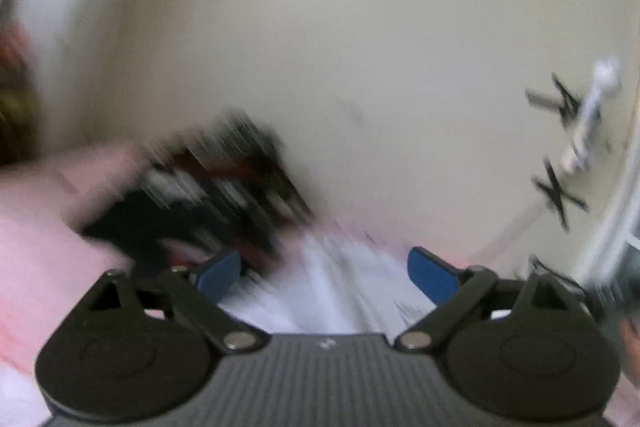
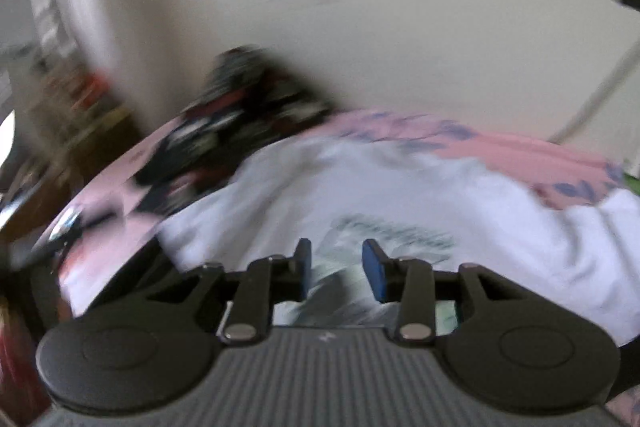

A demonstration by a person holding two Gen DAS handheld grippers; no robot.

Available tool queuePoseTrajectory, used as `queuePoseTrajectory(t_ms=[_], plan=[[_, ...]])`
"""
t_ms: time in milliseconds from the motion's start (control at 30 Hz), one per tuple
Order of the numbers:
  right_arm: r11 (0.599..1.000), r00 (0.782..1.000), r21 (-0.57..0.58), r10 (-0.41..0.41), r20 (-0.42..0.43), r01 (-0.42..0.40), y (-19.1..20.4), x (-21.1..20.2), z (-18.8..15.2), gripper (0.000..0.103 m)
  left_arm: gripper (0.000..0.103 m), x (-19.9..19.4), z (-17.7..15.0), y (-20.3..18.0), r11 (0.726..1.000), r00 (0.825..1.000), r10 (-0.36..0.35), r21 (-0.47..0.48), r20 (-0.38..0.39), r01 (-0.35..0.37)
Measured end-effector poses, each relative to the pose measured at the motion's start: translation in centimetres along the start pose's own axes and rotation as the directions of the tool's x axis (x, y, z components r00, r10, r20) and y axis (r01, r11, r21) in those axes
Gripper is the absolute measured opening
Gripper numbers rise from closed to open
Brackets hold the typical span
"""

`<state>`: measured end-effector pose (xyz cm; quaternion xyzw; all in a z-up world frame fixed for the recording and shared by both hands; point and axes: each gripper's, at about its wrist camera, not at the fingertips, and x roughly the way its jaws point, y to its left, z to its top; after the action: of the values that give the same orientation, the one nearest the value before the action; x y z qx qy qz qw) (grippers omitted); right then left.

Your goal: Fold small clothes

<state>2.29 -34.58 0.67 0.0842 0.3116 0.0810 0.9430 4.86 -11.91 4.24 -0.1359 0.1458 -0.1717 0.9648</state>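
Blur smears both views. In the left wrist view, the left tongs [image 1: 326, 273] stand wide, blue pads far apart with nothing pressed between them. Beyond and below them lies a white cloth garment [image 1: 320, 287], streaked by motion, on a pink bed cover [image 1: 36, 227]. A dark heap of black, red and white patterned clothes [image 1: 216, 183] sits to the left on the same cover, near a cream wall [image 1: 340, 27] marked with black tape crosses [image 1: 558, 195].

In the right wrist view, the right tongs [image 2: 337, 267] are partly parted, a narrow gap between the blue pads, nothing gripped. Under and ahead of them spreads the white garment [image 2: 360, 183], its grey-green print [image 2: 396, 235] just beyond the tips. The pink cover [image 2: 520, 147] shows blue leaf shapes along the far edge, and the dark heap [image 2: 244, 115] lies at the left against the wall [image 2: 400, 7].
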Motion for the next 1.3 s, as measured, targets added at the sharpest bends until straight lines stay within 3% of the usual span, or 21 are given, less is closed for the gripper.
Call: queuePoseTrajectory(t_ms=[100, 200, 333, 400, 467, 533, 600, 733, 800, 867, 1000, 1100, 1200, 1300], plan=[[0.989, 0.988, -0.012, 0.145, -0.055, -0.146, 4.0, 1.4, -1.6, 0.037, 0.095, -4.9, 2.2, 2.6, 0.991, 0.989, 0.121, 0.043, 0.081, -0.125], [0.963, 0.955, 0.031, 0.269, -0.126, -0.267, 7.6, 4.0, -3.5, 0.037, 0.096, -9.1, 2.7, 5.0, 0.975, 0.972, 0.206, 0.065, 0.116, -0.214], [0.934, 0.915, 0.058, 0.357, -0.186, -0.353, 11.4, 6.6, -5.2, 0.038, 0.097, -12.7, 1.2, 7.5, 0.950, 0.949, 0.298, 0.066, 0.102, -0.305], [0.913, 0.886, 0.059, 0.407, -0.221, -0.404, 13.2, 7.1, -5.8, 0.038, 0.097, -13.8, 0.3, 8.7, 0.947, 0.946, 0.317, 0.037, 0.073, -0.320], [0.903, 0.876, -0.014, 0.412, -0.250, -0.428, 15.3, 7.1, -6.2, 0.038, 0.097, -14.7, -0.5, 9.6, 0.947, 0.946, 0.320, 0.009, 0.056, -0.321], [0.903, 0.902, -0.166, 0.348, -0.254, -0.396, 17.7, 6.8, -6.8, 0.044, 0.097, -15.4, -1.3, 10.3, 0.947, 0.946, 0.321, -0.014, 0.048, -0.321], [0.886, 0.914, -0.266, 0.314, -0.258, -0.380, 19.3, 7.0, -7.6, 0.063, 0.097, -15.8, -1.8, 10.9, 0.949, 0.949, 0.313, -0.040, 0.039, -0.312], [0.842, 0.935, -0.430, 0.225, -0.273, -0.328, 21.1, 9.0, -9.2, 0.064, 0.097, -16.0, -1.9, 11.8, 0.952, 0.954, 0.298, -0.082, 0.035, -0.294], [0.827, 0.941, -0.460, 0.230, -0.247, -0.323, 21.6, 9.9, -9.9, 0.051, 0.097, -16.2, -1.9, 12.1, 0.951, 0.953, 0.300, -0.085, 0.042, -0.296], [0.802, 0.927, -0.472, 0.274, -0.256, -0.367, 22.3, 10.4, -9.6, 0.000, 0.097, -16.2, -1.9, 12.3, 0.949, 0.951, 0.307, -0.090, 0.043, -0.303], [0.802, 0.934, -0.478, 0.316, -0.169, -0.358, 22.5, 8.7, -6.5, 0.000, 0.097, -16.4, -1.6, 12.4, 0.943, 0.945, 0.323, -0.101, 0.044, -0.318], [0.832, 0.952, -0.485, 0.305, -0.004, -0.269, 20.1, 5.0, -1.9, 0.000, 0.097, -16.0, -1.1, 12.0, 0.944, 0.945, 0.322, -0.096, 0.050, -0.317], [0.863, 0.965, -0.493, 0.211, 0.153, -0.111, 16.1, 1.0, 2.3, 0.000, 0.097, -14.8, -0.5, 11.3, 0.951, 0.953, 0.301, -0.084, 0.044, -0.297], [0.886, 0.961, -0.463, 0.105, 0.257, 0.027, 11.2, -2.8, 5.2, 0.000, 0.097, -12.4, 0.4, 9.8, 0.964, 0.965, 0.261, -0.062, 0.037, -0.258]])
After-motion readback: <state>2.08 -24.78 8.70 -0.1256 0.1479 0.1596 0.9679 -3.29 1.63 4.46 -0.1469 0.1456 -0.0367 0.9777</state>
